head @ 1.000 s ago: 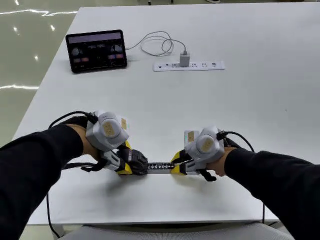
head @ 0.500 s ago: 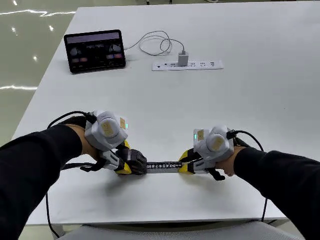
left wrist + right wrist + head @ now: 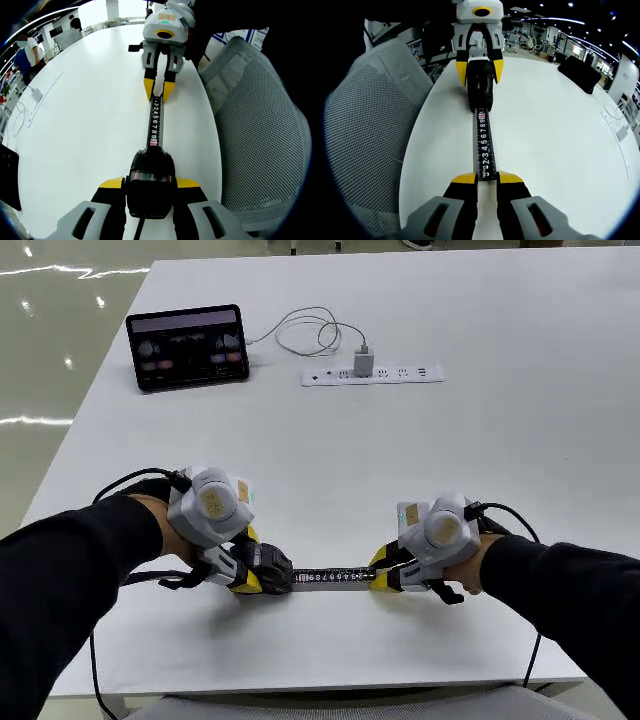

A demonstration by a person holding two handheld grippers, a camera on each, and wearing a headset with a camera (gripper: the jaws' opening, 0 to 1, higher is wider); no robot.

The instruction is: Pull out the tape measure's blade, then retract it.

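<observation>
A black tape measure case rests on the white table near its front edge, with my left gripper shut around it; its yellow-tipped fingers clamp the case on both sides. The numbered blade runs rightward from the case to my right gripper, which is shut on the blade's end. In the right gripper view the blade stretches from the right gripper to the case. The left gripper view shows the right gripper pinching the blade ahead.
A dark tablet stands at the back left of the white table. A white power strip with a charger and coiled cable lies at the back centre. A grey mesh chair sits just below the table's front edge.
The right gripper has moved rightward with the blade's end, drawing more of the blade out of the case. The left gripper has stayed in place on the case.
</observation>
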